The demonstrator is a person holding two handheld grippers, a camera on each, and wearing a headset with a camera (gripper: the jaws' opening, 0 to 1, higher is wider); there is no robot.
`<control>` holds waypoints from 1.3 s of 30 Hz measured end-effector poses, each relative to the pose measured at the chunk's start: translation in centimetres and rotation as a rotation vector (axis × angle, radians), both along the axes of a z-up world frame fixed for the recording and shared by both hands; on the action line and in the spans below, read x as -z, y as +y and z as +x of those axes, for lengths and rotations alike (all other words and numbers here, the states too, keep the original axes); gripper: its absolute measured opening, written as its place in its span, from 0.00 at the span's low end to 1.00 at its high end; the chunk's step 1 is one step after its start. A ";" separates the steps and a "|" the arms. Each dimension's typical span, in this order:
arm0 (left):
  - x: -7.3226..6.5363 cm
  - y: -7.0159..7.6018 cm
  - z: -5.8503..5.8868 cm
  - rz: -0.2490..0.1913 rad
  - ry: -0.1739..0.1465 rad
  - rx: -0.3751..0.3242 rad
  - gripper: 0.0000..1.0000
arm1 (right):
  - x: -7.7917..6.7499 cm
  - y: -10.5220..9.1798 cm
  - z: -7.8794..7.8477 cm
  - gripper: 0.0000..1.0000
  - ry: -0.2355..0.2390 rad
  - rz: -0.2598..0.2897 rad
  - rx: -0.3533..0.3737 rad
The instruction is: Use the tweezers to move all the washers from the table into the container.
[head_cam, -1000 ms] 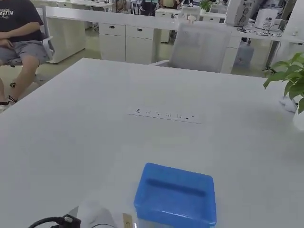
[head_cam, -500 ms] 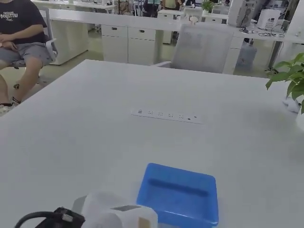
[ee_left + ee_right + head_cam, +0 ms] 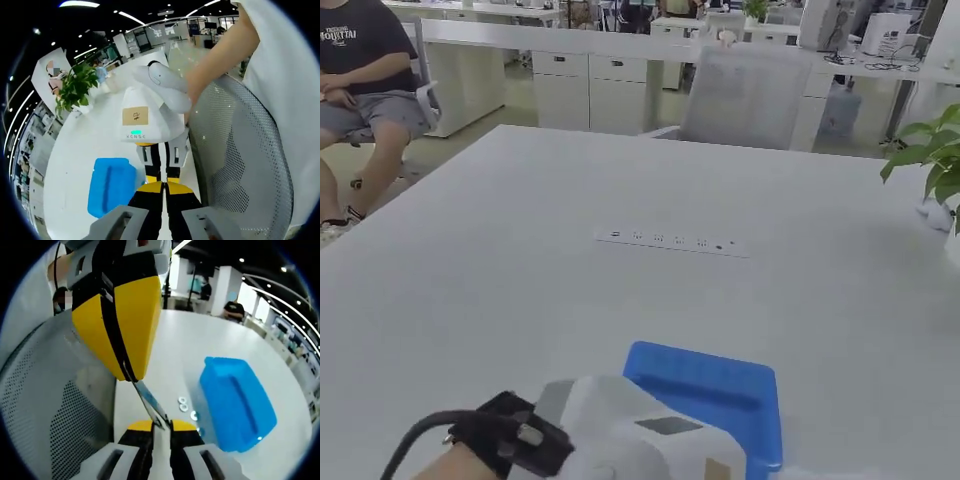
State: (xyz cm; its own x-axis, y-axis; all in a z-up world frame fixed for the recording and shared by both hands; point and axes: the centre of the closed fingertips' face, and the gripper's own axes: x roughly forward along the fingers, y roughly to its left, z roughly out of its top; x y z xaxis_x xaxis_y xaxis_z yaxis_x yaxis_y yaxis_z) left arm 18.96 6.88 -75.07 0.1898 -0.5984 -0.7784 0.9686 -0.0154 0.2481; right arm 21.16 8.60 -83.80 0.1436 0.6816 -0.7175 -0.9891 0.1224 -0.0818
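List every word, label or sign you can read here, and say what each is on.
"KCNSC", as best it reads, in small print: on the white case of the right gripper.
Tan sticker above that print: a dark mark, too blurred to read.
White print on the black T-shirt at the far left: too blurred to read.
Marks on the socket strip: too small to read.

Light: bright, from ceiling lights (image 3: pixel 131 18) overhead.
Shadows: soft and faint on the white table (image 3: pixel 520 260).
Shine: a small glint on the tweezers (image 3: pixel 149 401).
Blur: head view is a bit hazy, fuzzy at the bottom.
Edges: both gripper views bend things round.
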 end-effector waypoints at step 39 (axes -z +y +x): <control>0.8 -0.7 5.5 0.021 0.267 -0.065 0.00 | -3.2 1.2 3.7 0.07 0.167 0.186 0.125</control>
State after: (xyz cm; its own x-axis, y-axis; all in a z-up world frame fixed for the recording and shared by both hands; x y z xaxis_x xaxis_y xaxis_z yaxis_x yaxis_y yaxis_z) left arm 24.46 6.19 -75.84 0.0132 -0.5747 -0.8183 0.9988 0.0463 -0.0164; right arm 24.86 9.82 -80.59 0.1247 0.7882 -0.6027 -0.9633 0.2418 0.1168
